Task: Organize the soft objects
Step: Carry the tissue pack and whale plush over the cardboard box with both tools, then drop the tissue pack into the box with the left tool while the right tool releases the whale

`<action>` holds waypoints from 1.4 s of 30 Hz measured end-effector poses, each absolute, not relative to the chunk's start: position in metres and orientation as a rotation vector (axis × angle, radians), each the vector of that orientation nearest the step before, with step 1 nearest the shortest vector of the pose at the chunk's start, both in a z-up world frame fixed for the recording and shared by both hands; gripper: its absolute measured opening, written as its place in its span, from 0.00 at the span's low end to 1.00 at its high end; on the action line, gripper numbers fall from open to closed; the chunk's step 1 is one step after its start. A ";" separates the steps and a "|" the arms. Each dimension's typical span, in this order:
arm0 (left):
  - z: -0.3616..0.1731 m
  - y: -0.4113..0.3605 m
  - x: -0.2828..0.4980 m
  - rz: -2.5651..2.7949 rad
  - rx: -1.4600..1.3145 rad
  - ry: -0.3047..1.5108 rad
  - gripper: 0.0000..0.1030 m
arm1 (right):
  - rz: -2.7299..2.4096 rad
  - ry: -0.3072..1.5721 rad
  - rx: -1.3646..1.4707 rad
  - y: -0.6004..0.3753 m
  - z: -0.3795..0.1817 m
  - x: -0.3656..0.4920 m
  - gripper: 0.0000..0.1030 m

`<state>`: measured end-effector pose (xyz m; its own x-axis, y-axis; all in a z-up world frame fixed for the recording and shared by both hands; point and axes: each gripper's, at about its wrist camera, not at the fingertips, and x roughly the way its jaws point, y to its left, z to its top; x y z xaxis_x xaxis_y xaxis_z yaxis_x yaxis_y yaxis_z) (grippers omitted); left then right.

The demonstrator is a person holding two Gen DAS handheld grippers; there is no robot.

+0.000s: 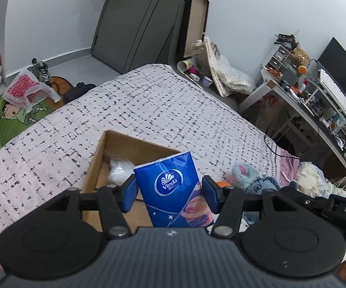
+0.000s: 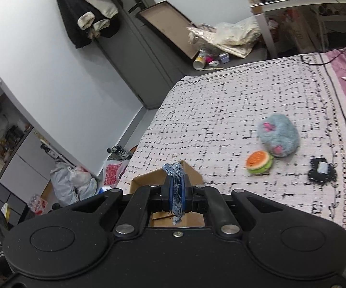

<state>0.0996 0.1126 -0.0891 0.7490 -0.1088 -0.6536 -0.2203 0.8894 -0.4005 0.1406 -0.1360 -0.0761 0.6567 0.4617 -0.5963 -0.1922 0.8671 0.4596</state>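
My left gripper (image 1: 170, 193) is shut on a blue Vinda tissue pack (image 1: 173, 189), held upright over the open cardboard box (image 1: 101, 153) on the bed. A white crumpled plastic bag (image 1: 119, 171) lies inside the box. My right gripper (image 2: 177, 189) is shut on a blue knitted fabric piece (image 2: 174, 171), above the same cardboard box (image 2: 192, 170). On the bedspread to the right lie a grey-blue plush toy (image 2: 278, 138), a burger-shaped plush (image 2: 259, 162) and a black pouch (image 2: 322, 171). In the left wrist view the grey-blue plush toy (image 1: 252, 175) lies right of the tissue pack.
The bed has a pink checked bedspread (image 1: 149, 110). A cluttered desk (image 1: 317, 100) with a monitor stands at the right. Plastic bags (image 2: 74, 182) and a green mat (image 1: 2, 117) lie on the floor left of the bed. A black cable (image 1: 276, 148) runs over the bed's right edge.
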 end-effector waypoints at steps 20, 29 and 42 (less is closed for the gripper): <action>-0.144 0.163 0.134 0.099 -0.567 0.815 0.55 | 0.379 0.867 0.318 -0.067 -0.117 0.175 0.06; -0.147 0.171 0.144 0.085 -0.578 0.816 0.63 | 0.382 0.894 0.328 -0.048 -0.131 0.190 0.06; -0.137 0.172 0.137 0.122 -0.554 0.798 0.78 | 0.398 0.861 0.381 -0.058 -0.133 0.191 0.53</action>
